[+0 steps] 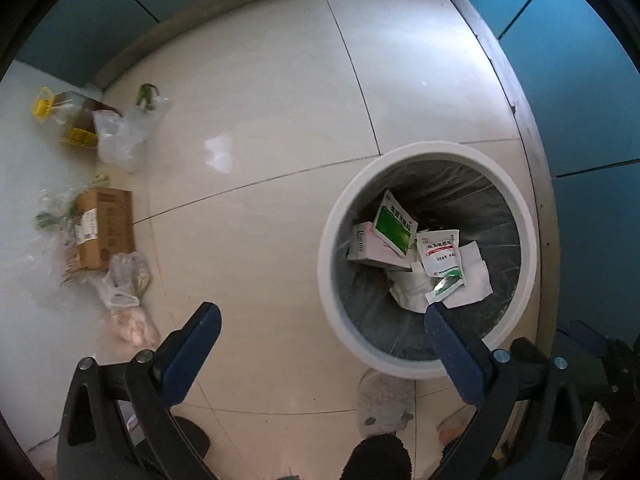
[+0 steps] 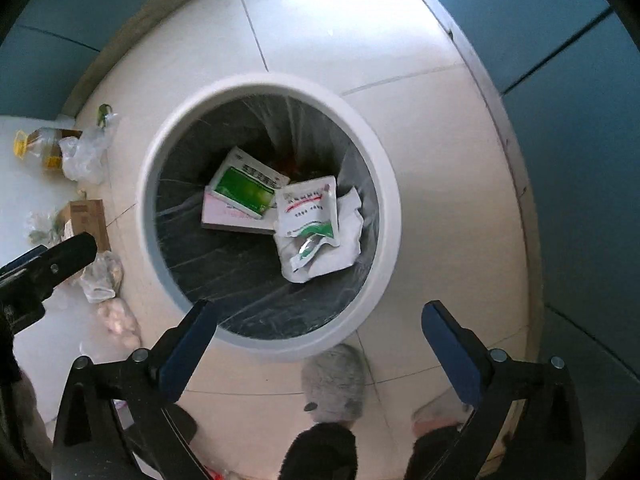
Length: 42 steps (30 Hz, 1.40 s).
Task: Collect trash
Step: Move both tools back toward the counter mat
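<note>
Pale floor tiles point(image 1: 260, 128) meet blue walls point(image 1: 580, 100) at a corner. On the floor stands a white bin point(image 2: 384, 184) lined with a clear bag. Inside it lie a green-and-white box point(image 2: 246, 188) on top of a pink box point(image 2: 224, 212), a white sachet point(image 2: 310, 208) and crumpled white paper point(image 2: 348, 240).

Both tools hang above with nothing held. The left hand-held gripper point(image 1: 320, 312) is spread wide, one fingertip over the bin's near rim. The right hand-held gripper point(image 2: 318, 308) is spread just as wide over the bin's near edge.

Along the left wall sit a cardboard box point(image 1: 106, 228), plastic bags point(image 1: 124, 132) and a yellow-capped bottle point(image 1: 60, 112). A grey slipper point(image 2: 332, 384) shows just beside the bin.
</note>
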### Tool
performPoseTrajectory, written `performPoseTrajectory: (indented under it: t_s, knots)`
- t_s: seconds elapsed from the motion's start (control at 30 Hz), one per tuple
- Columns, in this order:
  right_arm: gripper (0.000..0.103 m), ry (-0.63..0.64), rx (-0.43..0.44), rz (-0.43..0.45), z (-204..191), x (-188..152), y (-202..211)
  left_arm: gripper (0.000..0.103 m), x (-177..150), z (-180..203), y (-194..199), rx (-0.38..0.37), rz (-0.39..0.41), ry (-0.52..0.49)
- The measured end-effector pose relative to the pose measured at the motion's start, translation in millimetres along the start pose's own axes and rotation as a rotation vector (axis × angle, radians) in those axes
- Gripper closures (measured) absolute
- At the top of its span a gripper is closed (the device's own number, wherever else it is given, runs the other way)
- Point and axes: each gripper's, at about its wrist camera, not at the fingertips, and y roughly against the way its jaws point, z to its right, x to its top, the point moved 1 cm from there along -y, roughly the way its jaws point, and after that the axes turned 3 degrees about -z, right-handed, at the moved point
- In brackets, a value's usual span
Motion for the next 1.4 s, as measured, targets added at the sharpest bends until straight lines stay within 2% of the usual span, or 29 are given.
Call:
performPoseTrajectory:
  t_s: [0.17,0.43,0.7,1.0,1.17,1.4]
  knots:
    - [0.0,0.037,-0.052,0.065,-11,-9,50,0.0,-17,-10,42,0.023,0.063,0.01]
    - [0.0,0.051,-0.076,0.121,-11,-39,146,0.0,-57,-16,138,0.004,0.14,0.01]
    - [0.0,0.087,-0.097,0.187,-18,-89,287,0.0,-99,-28,249,-0.019,0.192,0.026]
    - [0.0,0.105,-0.07,0.309,-29,-155,452,0.0,-146,-25,365,-0.032,0.266,-0.002]
    - [0.0,0.095,-0.027,0.35,-29,-191,522,0.0,-175,-20,419,-0.044,0.321,-0.008]
    - [0.0,0.11,0.019,0.393,-28,-232,582,0.0,-201,-13,472,-0.03,0.388,-0.006]
